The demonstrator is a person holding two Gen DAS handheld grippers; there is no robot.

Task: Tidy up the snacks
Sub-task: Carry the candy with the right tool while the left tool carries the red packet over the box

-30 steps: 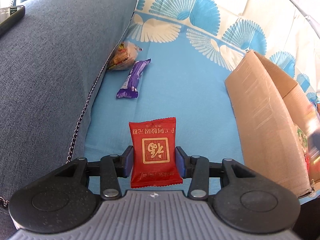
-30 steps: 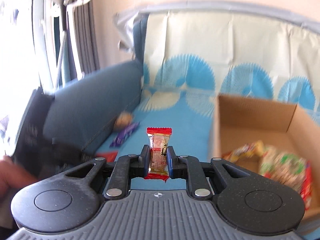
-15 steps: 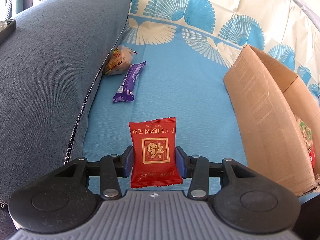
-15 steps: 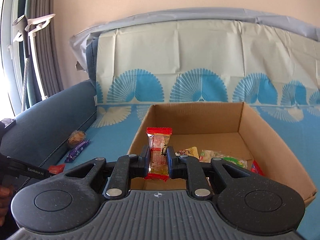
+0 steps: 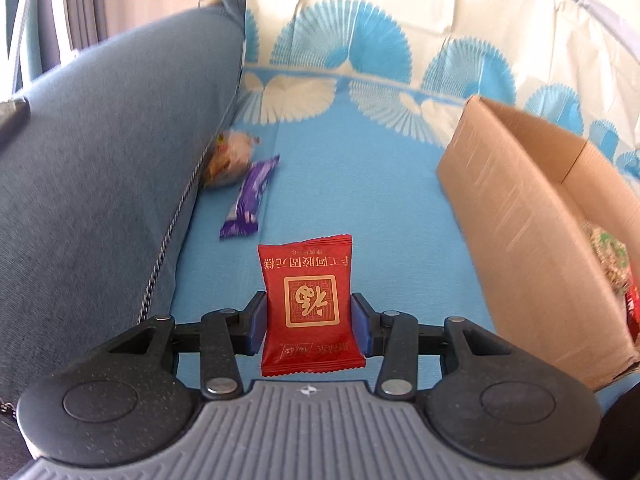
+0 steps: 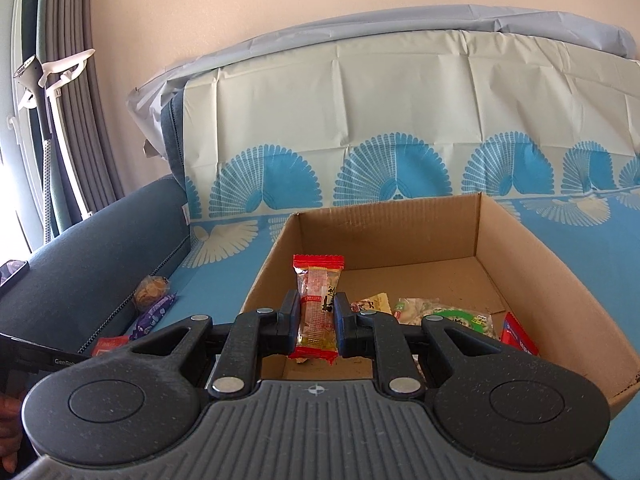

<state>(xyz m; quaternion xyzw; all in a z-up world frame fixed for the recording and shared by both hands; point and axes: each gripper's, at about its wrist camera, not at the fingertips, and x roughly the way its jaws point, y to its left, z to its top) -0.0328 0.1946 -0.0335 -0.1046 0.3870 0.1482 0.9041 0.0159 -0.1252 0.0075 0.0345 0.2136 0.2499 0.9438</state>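
Holding two snack items, one per hand, over a sofa seat covered in a blue fan-print cloth (image 5: 352,184). Item one: red foil sachet (image 5: 310,304) with gold seal, clamped by its two side edges in the left tongs (image 5: 308,326), hanging above the cloth left of the cardboard box (image 5: 520,232). Judged light, crinkly and slippery; soft filling likely, so a mid-body side grip as shown suits it, with the sealed ends left free. Item two: clear candy bar wrapper with red ends (image 6: 318,308), pinched narrow at its middle in the right tongs (image 6: 317,322), poised just over the near-left rim of the box (image 6: 540,280). Judged light, fairly stiff and possibly brittle inside. Already in the box: several packets, green-and-white and red, on the near floor. Outstanding on the cloth, far left against the grey armrest (image 5: 100,168): purple wrapped bar (image 5: 250,200) and a round clear-wrapped cake (image 5: 232,158), touching or nearly so.
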